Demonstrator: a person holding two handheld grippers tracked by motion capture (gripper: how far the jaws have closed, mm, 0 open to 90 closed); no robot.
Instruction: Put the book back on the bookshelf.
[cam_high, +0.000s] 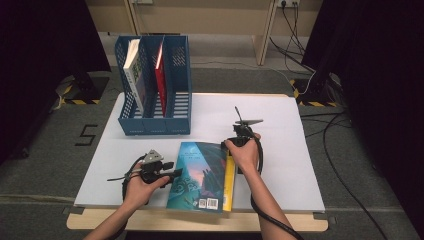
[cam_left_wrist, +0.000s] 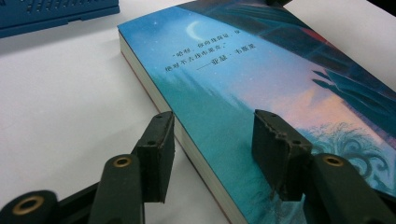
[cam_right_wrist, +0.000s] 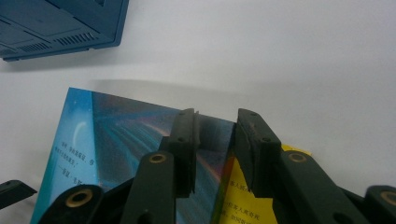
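One book (cam_high: 202, 175) lies flat at the table's (cam_high: 300, 150) near edge. The left gripper (cam_left_wrist: 212, 147), jaws wide, straddles its page edge; the right gripper (cam_right_wrist: 215, 140), jaws narrow but holding nothing, sits at the spine corner – a pickup is being set up. Next: close, lift, slot into the file rack (cam_high: 177, 80) – three bays, two books inside

The left gripper (cam_left_wrist: 212, 149) has its two black jaws spread apart over the near long edge of a blue-covered book (cam_left_wrist: 261, 84) lying flat on the white table (cam_left_wrist: 60, 107). One jaw stands just off the page edge, the other above the cover. A blue file rack's base (cam_left_wrist: 51, 16) shows top left
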